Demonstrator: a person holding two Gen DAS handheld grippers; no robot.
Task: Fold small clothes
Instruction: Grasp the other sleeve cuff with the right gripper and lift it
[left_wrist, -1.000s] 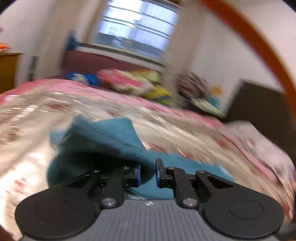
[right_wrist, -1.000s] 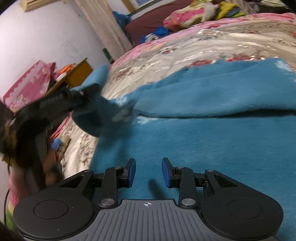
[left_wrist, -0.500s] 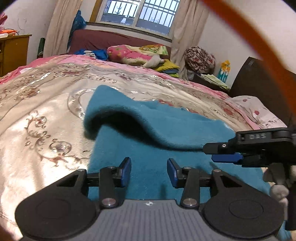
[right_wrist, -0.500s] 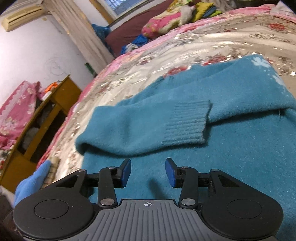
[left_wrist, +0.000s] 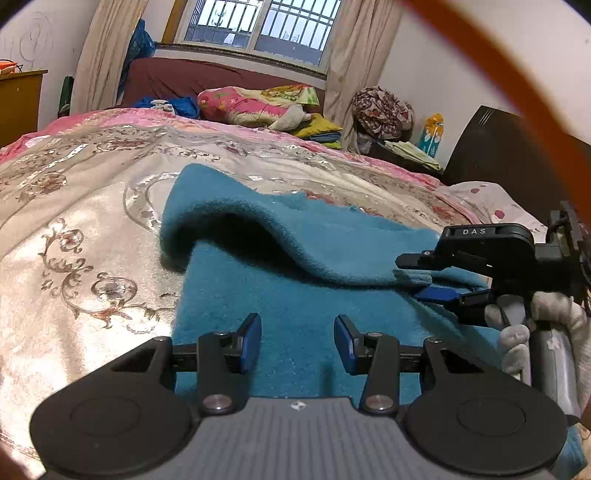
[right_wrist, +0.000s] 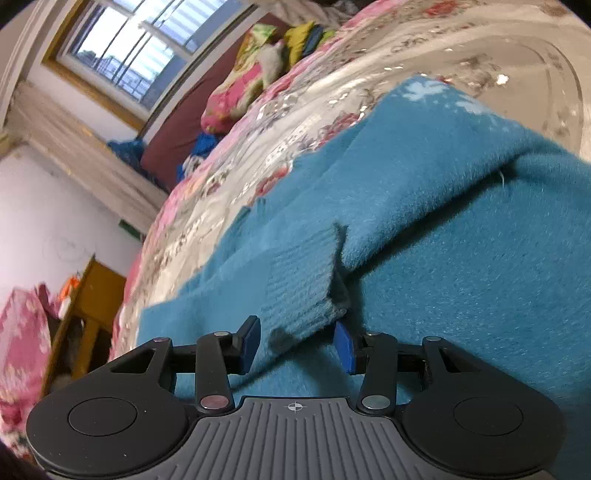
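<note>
Teal fleecy sweater (left_wrist: 295, 295) spread flat on shiny cream floral bedspread (left_wrist: 74, 229), one sleeve (left_wrist: 258, 229) folded across the body in an arched loop. Left gripper (left_wrist: 297, 343) low over the sweater's near part, blue-padded fingers (left_wrist: 249, 343) spread apart, nothing between them but the flat fabric lying below; pads clear of the cloth as far as can be told. Right gripper (left_wrist: 424, 275) seen from the left wrist view at the right edge, turned on its side, held by a white-gloved hand (left_wrist: 535, 325), with the sleeve's paler ribbed cuff (left_wrist: 412, 277) lying between its upper black finger and lower blue pad. From the right wrist view, same right gripper (right_wrist: 297, 345) with jaws opening, ribbed cuff (right_wrist: 299, 288) reaching down into the gap between the two blue pads (right_wrist: 249, 345), lying nearer the left pad, apart from the right one; no clear press on the knit. Sleeve running away from the cuff toward the sweater's far shoulder, resting on the body. Heap of pink and yellow bedding (left_wrist: 258, 107) beyond the bedspread, under a barred window (left_wrist: 255, 22).
</note>
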